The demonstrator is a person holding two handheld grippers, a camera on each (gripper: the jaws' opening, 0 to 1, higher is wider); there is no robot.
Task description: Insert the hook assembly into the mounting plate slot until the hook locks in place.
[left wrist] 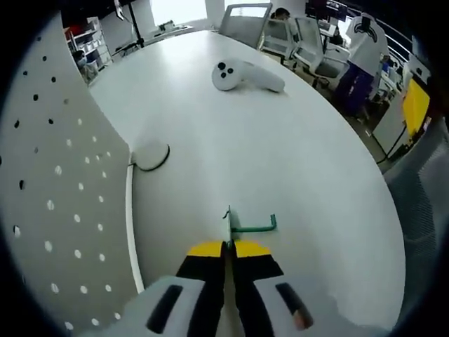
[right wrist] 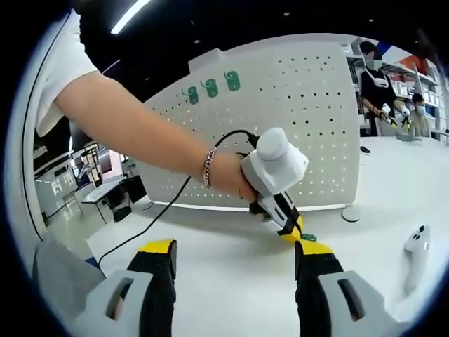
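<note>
A green hook assembly [left wrist: 247, 226] lies on the white table [left wrist: 295, 154], its thin plate end pinched at the tips of my left gripper [left wrist: 228, 247], which is shut on it. The white pegboard mounting plate [left wrist: 56, 189] stands upright to the left of it, a little apart. In the right gripper view the same pegboard [right wrist: 280, 119] stands across the table, with three green hooks [right wrist: 210, 88] hung near its top. The left gripper [right wrist: 284, 217] shows there held in a person's hand, tips down on the table beside a bit of green [right wrist: 309, 237]. My right gripper [right wrist: 235, 249] is open and holds nothing.
A white handheld controller [left wrist: 245, 76] lies far across the table, also seen at the right as controller [right wrist: 416, 249]. A round white foot [left wrist: 151, 154] sits at the pegboard's base. A black cable [right wrist: 161, 210] trails from the hand. Chairs and people stand beyond the table.
</note>
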